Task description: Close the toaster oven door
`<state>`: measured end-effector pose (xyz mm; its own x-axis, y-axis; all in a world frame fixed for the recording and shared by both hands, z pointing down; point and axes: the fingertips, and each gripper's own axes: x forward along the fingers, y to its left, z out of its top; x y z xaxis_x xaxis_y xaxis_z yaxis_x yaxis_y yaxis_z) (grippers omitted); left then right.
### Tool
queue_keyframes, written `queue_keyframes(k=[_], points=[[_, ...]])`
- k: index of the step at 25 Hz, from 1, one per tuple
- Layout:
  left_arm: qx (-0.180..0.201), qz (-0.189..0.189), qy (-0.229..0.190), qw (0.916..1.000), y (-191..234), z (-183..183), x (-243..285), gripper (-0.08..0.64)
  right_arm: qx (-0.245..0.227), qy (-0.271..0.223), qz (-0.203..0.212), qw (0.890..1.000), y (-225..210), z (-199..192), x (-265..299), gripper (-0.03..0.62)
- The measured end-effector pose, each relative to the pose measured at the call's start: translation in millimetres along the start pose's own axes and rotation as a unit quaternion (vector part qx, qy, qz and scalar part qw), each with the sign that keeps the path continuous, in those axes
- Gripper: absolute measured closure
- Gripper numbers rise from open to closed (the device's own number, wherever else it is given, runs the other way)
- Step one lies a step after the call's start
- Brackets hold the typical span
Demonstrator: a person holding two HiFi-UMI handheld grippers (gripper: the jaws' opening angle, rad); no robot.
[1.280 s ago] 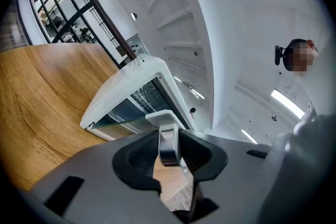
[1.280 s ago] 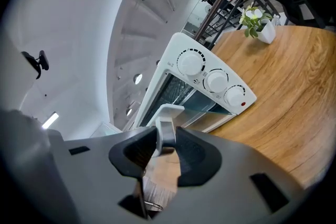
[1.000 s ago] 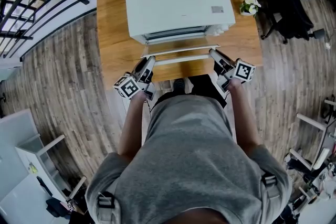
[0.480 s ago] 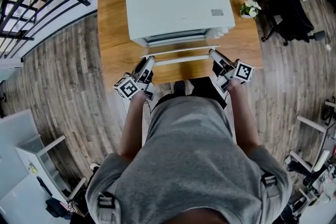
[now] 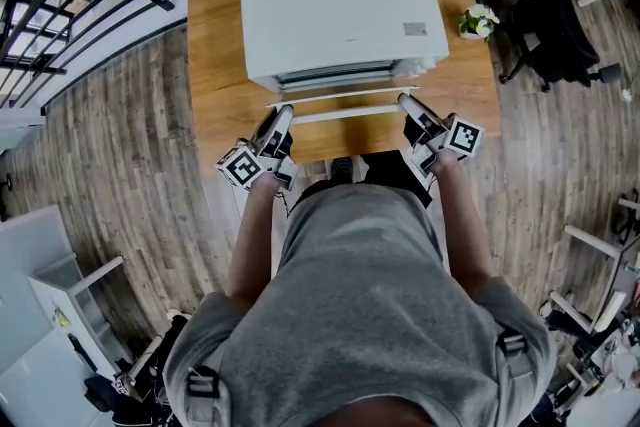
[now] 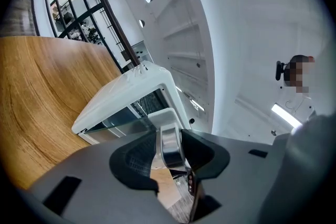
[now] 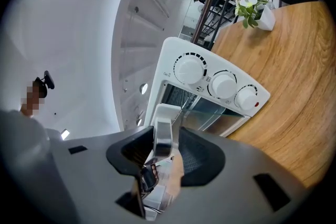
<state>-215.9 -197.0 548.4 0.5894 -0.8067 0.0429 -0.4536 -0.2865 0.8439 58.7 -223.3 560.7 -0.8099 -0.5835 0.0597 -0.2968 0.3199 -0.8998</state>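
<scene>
Left hand-held gripper (image 5: 283,112) and right hand-held gripper (image 5: 405,100) sit at the near side of the toaster oven (image 5: 345,10), one at each end of the door handle (image 5: 345,113). In each gripper view the shiny handle bar stands between the dark pads, but both sets of jaws are opening and the pads no longer seem to press on it, so I read both as loosened, not clamped.

Compared with a second ago, two things differ. The jaws of both grippers stand wider. Seen from the head view, the door (image 5: 340,97) also shows as a narrower strip in front of the oven, which suggests it has swung up a little toward the oven's front.

It is not shut, though: the glass pane still leans out from the opening, and the rack inside shows past it. With the hold easing while the door is ajar, the door could drop back down. The closing probably still needs a push or a fresh grip.

Beyond the handle, three knobs (image 7: 224,85) line the oven's front. The oven stands on the wooden table (image 5: 215,35), with a small potted plant (image 5: 478,15) to its right.
</scene>
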Motion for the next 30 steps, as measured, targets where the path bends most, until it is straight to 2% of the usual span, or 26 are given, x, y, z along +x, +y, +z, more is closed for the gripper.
queue_keyframes(k=[2,6,9,11,14,30], points=[[-0.008,-0.018,-0.011,0.9997,-1.9,2.2,3.3,0.393,0.0,-0.002,0.004,1.0,0.9,2.9,2.3,0.43],[-0.014,-0.017,-0.022,0.9995,1.8,6.4,7.9,0.387,0.005,-0.005,0.006,1.0,-3.8,8.4,5.5,0.426],[-0.025,-0.036,-0.03,0.9986,-5.6,9.6,14.8,0.385,0.01,-0.007,0.009,1.0,-5.3,12.4,7.8,0.419],[-0.026,-0.029,-0.031,0.9987,-5.1,11.8,15.1,0.383,0.014,-0.009,0.009,1.0,-6.0,14.1,8.6,0.411],[-0.036,-0.043,-0.036,0.9978,-6.1,14.6,18.9,0.379,0.02,-0.01,0.008,1.0,-9.4,16.6,10.8,0.403],[-0.064,-0.051,-0.057,0.995,1.2,27.8,35.1,0.367,0.04,-0.018,0.018,0.999,-18.2,33.7,24.7,0.39]])
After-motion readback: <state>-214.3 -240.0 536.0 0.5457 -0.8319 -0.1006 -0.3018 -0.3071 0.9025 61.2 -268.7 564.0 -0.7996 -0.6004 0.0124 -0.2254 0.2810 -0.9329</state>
